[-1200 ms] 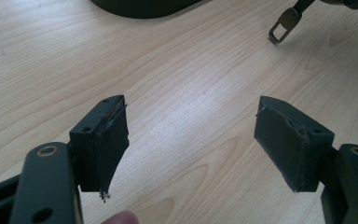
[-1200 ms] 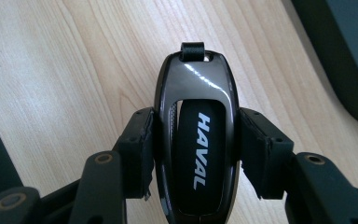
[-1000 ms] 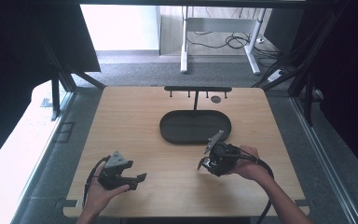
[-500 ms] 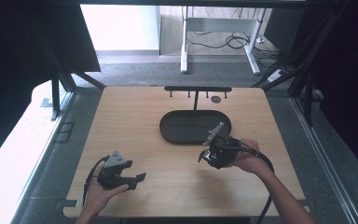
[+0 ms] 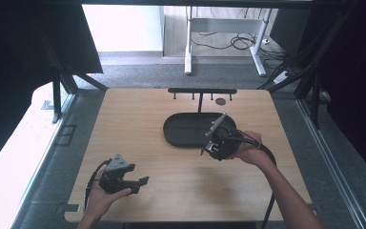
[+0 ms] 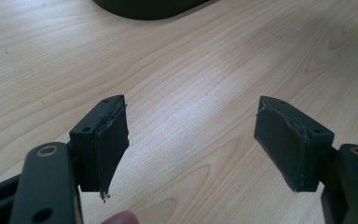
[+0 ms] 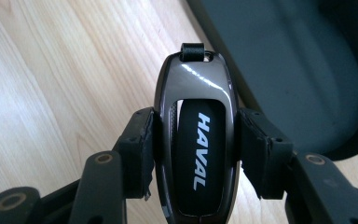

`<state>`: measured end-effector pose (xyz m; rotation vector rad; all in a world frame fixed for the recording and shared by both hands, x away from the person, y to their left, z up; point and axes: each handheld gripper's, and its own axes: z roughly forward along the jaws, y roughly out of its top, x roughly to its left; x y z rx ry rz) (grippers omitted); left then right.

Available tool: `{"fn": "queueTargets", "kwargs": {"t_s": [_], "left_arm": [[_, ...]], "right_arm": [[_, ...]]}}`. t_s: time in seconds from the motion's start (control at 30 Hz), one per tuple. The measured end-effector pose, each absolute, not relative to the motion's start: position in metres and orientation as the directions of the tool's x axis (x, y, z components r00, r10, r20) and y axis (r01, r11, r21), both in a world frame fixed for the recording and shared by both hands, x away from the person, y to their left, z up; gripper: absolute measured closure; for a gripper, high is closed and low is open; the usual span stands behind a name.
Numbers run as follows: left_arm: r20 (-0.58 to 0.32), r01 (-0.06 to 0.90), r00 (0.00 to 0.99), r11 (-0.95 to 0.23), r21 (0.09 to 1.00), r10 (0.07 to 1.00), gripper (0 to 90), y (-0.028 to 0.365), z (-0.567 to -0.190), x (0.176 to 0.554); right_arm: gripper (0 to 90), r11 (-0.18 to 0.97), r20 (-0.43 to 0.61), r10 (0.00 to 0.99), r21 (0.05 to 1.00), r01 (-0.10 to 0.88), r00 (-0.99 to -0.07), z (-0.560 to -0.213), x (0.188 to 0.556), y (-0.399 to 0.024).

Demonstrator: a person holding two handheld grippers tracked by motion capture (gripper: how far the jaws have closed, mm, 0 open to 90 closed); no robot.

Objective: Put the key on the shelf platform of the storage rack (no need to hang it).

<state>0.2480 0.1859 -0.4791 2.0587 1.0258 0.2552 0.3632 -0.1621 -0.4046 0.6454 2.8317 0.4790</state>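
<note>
Fingers of the right gripper are clamped on a dark key fob, one pad on each of its long sides. The fob stands lengthwise between them, its glossy frame catching light, white lettering "HAVAL" running along its black centre and a small black loop at its far end. It hangs above the bench, just at the near rim of a dark oval tray; in the right gripper view the tray's hollow lies beyond and to the right of the fob.

In the high view the right gripper sits in the person's right hand at the tray's right near edge, a cable trailing back along the forearm.

Near the front left of the bench, the left gripper is held in the left hand, well apart from the tray. Its fingers stand wide apart with nothing but bare wood between them.

At the far edge stands a black rack with small hooks.
</note>
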Motion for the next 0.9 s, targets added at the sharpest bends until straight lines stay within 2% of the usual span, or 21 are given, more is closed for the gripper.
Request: {"fn": "queueTargets", "kwargs": {"t_s": [0.47, 0.67, 0.9], "left_arm": [[-0.167, 0.584, 0.652, -0.349, 0.733, 0.740, 26.1, 0.186, -0.480, 0.249], [-0.168, 0.583, 0.653, -0.349, 0.734, 0.739, 26.1, 0.186, -0.480, 0.249], [-0.168, 0.581, 0.653, -0.346, 0.736, 0.739, 26.1, 0.186, -0.480, 0.249]], "right_arm": [[49.8, 0.852, -0.115, 0.449, 0.354, 0.386, -0.886, -0.405, 0.389, -0.154], [49.9, 0.820, -0.107, 0.500, 0.378, 0.430, -0.859, -0.404, 0.405, -0.156], [49.8, 0.814, -0.095, 0.514, 0.367, 0.450, -0.852, -0.409, 0.418, -0.156]]}}
